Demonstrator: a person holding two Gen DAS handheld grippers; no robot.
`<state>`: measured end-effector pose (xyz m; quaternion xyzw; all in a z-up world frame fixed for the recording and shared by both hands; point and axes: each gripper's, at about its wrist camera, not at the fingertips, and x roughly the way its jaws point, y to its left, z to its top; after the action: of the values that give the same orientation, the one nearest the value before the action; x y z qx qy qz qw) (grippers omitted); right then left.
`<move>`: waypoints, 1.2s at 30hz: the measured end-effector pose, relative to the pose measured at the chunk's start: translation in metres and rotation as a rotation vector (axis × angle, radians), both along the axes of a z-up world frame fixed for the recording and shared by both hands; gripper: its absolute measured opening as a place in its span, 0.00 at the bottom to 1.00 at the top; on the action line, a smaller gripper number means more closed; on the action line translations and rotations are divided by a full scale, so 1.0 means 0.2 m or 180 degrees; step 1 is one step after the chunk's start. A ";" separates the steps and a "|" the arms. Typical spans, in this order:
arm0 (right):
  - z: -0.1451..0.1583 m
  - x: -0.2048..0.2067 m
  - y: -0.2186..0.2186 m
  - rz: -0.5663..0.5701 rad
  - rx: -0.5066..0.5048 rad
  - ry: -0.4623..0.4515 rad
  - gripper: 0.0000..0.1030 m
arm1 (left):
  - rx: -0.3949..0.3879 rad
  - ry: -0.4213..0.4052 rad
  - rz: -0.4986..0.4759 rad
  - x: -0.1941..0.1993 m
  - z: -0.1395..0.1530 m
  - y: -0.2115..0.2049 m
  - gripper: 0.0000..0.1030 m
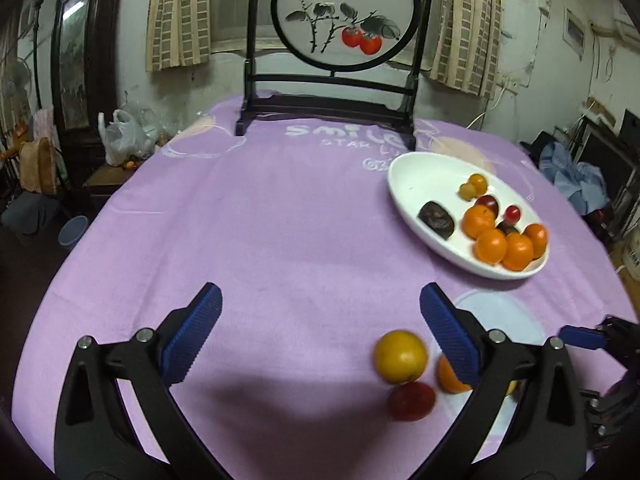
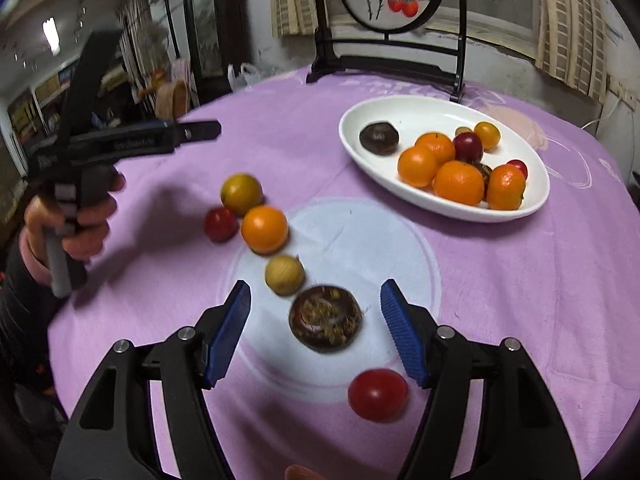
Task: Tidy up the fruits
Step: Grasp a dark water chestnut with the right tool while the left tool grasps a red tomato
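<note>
A white oval plate (image 2: 400, 108) holds several oranges, small tomatoes and dark fruits; it also shows in the left wrist view (image 1: 416, 184). Loose on the purple cloth lie a yellow fruit (image 2: 241, 194), a small red fruit (image 2: 219, 224), an orange (image 2: 264, 229), a pale round fruit (image 2: 284, 274), a dark brown fruit (image 2: 326, 317) and a red tomato (image 2: 377, 394). My right gripper (image 2: 316, 304) is open, its jaws either side of the dark brown fruit. My left gripper (image 1: 320, 304) is open and empty, with the yellow fruit (image 1: 401, 356) and red fruit (image 1: 411, 400) near its right finger.
A dark wooden stand with a round painted screen (image 1: 344, 12) stands at the table's far edge. The round table is covered by a purple cloth (image 1: 280, 216). Bags and clutter lie beyond the table's edges. The left hand-held gripper (image 2: 132, 140) shows at the left.
</note>
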<state>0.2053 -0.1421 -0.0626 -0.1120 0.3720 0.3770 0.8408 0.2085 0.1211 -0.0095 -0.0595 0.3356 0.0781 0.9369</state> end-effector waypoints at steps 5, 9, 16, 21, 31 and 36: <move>-0.06 0.00 0.03 -0.0015 -0.0183 0.0060 0.66 | 0.0022 0.0034 -0.0017 -0.02 -0.03 0.00 0.98; -0.10 0.01 0.06 0.0007 -0.0311 0.0048 0.60 | 0.0012 0.0058 -0.0028 -0.03 -0.03 0.00 0.98; -0.11 0.02 0.07 -0.0038 -0.0385 0.0022 0.53 | 0.0019 0.0057 -0.0039 -0.04 -0.03 0.00 0.98; -0.13 0.02 0.08 0.0029 -0.0390 0.0047 0.44 | 0.0055 0.0042 -0.0035 -0.04 -0.02 -0.01 0.98; -0.02 0.11 -0.10 -0.0364 0.0255 0.0205 0.43 | -0.0209 0.0271 -0.0529 -0.05 -0.06 -0.04 0.98; -0.02 0.14 -0.15 -0.0546 0.0268 0.0271 0.43 | 0.0007 0.0332 -0.1229 -0.11 -0.10 -0.22 0.83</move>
<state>0.2339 -0.1712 -0.0671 -0.0282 0.3995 0.3234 0.8574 0.1860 0.0776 -0.0288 0.0112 0.3888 -0.0997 0.9158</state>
